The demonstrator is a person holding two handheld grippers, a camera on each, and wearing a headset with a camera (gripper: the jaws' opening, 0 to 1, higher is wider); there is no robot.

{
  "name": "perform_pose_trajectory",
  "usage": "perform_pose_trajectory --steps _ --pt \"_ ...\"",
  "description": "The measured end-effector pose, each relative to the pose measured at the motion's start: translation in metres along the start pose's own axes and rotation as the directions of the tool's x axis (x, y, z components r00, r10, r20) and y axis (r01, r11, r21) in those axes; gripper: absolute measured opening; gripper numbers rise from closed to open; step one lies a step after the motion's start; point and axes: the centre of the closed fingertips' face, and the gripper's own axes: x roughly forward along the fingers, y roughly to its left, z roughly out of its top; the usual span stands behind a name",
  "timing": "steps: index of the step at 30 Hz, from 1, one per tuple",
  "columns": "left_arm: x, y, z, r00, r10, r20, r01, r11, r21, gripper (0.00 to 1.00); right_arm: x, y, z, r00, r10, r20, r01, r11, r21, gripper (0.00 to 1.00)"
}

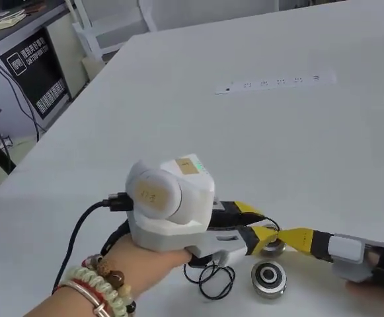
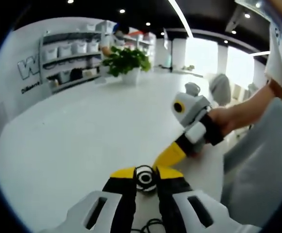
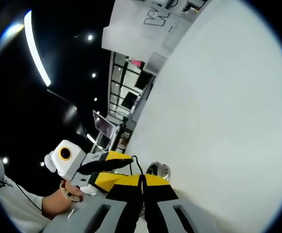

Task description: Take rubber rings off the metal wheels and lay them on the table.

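Watching from beside the worktop (image 1: 178,119): left claw (image 2: 144,174) is closed onto a small metal wheel (image 2: 144,179), one yellow tip pressed against each side of it, and the wheel sits low on the white surface. In the left gripper view, a yellow tip of the right claw (image 3: 141,182) comes in from the right and reaches that wheel's upper edge, touching or nearly so. The right claw's jaws lie together with only a dark seam between them. A thin dark strand runs up from the seam, but I cannot tell whether anything is pinched there. In the right gripper view the clamped wheel shows as a shiny disc just past the closed tips. A second wheel (image 1: 269,276) lies flat on the worktop just beside the clamped wheel, on the side nearer the person and apart from both claws; it is silver, with a dark band round the hub. Thin black rings (image 1: 211,274), two overlapping loops, lie flat on the worktop near the clamped wheel, below the left claw's body. The left hand (image 1: 145,264) holding that claw wears bead bracelets (image 1: 102,290). A white power strip (image 1: 277,84) lies well beyond the clamped wheel, across the worktop. A potted plant (image 2: 126,60) stands farther off still, near wall shelves (image 2: 68,58).
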Motion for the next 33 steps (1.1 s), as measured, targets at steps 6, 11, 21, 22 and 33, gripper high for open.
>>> perform_pose_trajectory --steps 6,11,21,22,33 --pt "-0.013 0.000 0.019 0.9992 -0.003 0.041 0.004 1.000 -0.023 0.24 -0.007 0.002 0.004 0.9997 0.019 0.017 -0.020 0.999 0.030 0.00" --pt "-0.030 0.006 0.024 0.9995 0.026 0.020 -0.027 0.999 0.035 0.33 -0.013 -0.001 0.007 0.9995 0.007 0.032 -0.009 0.999 0.039 0.00" --pt "-0.070 0.011 0.037 0.9971 0.072 0.026 -0.073 0.995 0.064 0.40 -0.028 -0.006 0.005 0.9993 -0.026 0.026 0.024 0.998 0.059 0.00" --pt "-0.073 0.011 0.037 0.9967 0.078 0.025 -0.079 0.995 0.068 0.40 -0.030 -0.006 0.004 0.9992 -0.030 0.028 0.028 0.997 0.066 0.00" --pt "-0.110 0.001 0.031 0.9909 0.133 0.021 -0.134 0.987 0.088 0.44 -0.043 0.001 -0.005 0.9986 -0.047 0.024 0.046 0.997 0.060 0.00"
